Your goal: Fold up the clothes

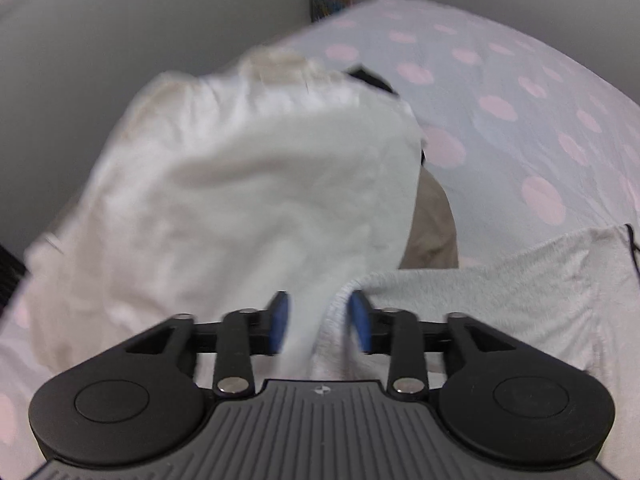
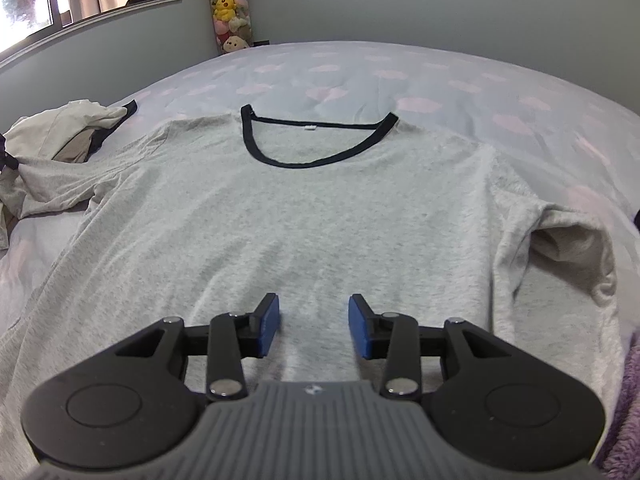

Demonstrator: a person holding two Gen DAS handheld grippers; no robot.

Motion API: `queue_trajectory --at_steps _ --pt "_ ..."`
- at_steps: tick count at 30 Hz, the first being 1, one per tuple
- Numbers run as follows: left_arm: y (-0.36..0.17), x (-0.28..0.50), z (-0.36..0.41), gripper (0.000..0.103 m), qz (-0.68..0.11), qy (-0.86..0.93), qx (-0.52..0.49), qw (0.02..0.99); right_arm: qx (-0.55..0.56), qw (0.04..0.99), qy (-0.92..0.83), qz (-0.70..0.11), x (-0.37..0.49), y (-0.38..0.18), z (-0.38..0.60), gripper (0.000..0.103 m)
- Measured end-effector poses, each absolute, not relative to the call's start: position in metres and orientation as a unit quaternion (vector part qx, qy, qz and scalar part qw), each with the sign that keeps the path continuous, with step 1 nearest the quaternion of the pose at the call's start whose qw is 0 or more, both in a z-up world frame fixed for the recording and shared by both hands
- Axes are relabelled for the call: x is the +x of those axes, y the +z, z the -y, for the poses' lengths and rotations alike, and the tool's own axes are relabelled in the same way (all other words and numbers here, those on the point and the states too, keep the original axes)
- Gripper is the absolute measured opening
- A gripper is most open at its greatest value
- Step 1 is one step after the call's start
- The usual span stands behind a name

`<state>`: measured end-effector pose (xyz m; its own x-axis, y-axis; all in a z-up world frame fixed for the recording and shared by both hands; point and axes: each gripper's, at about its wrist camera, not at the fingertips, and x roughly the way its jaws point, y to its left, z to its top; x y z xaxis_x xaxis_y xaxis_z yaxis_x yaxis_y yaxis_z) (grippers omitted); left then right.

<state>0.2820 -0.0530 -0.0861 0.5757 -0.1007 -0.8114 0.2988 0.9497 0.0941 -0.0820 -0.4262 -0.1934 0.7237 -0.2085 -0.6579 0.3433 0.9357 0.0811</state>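
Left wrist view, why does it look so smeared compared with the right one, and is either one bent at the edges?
Left wrist view: the white garment is blurred, likely by motion, while the left gripper stays fairly sharp. Right wrist view: crisp, the grey T-shirt and its black collar clear in soft, even light. Both views: fisheye bends the polka-dot bedspread into a dome.

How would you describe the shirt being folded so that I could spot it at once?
Look at the bed with the pale polka-dot cover. Spread flat across its middle lies the light grey short-sleeved T-shirt. Its black-trimmed round neckline sets it apart from the crumpled cream garment heaped beside its sleeve.
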Motion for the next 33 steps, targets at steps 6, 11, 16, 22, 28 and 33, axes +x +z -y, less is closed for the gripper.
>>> queue_trajectory --at_steps 6,11,16,22,28,33 --pt "-0.061 0.219 0.057 0.051 -0.420 -0.168 0.091 0.888 0.139 0.909 -0.217 -0.327 -0.119 -0.174 0.447 0.042" --pt "-0.052 0.157 0.075 0.053 -0.419 -0.241 0.046 0.874 0.183 0.884 -0.286 -0.321 -0.154 -0.159 0.471 0.040" --pt "-0.049 0.102 0.097 0.055 -0.401 -0.315 0.007 0.860 0.239 0.846 -0.352 -0.321 -0.186 -0.151 0.499 0.041" --pt "-0.068 0.061 0.126 0.057 -0.413 -0.355 0.059 0.837 0.299 0.808 -0.374 -0.343 -0.206 -0.172 0.529 0.041" --pt "-0.101 0.042 0.143 0.057 -0.457 -0.362 0.069 0.810 0.325 0.805 -0.360 -0.342 -0.198 -0.187 0.532 0.008" --pt "-0.119 0.031 0.147 0.057 -0.474 -0.365 0.061 0.799 0.260 0.859 -0.342 -0.279 -0.186 -0.148 0.504 0.008"
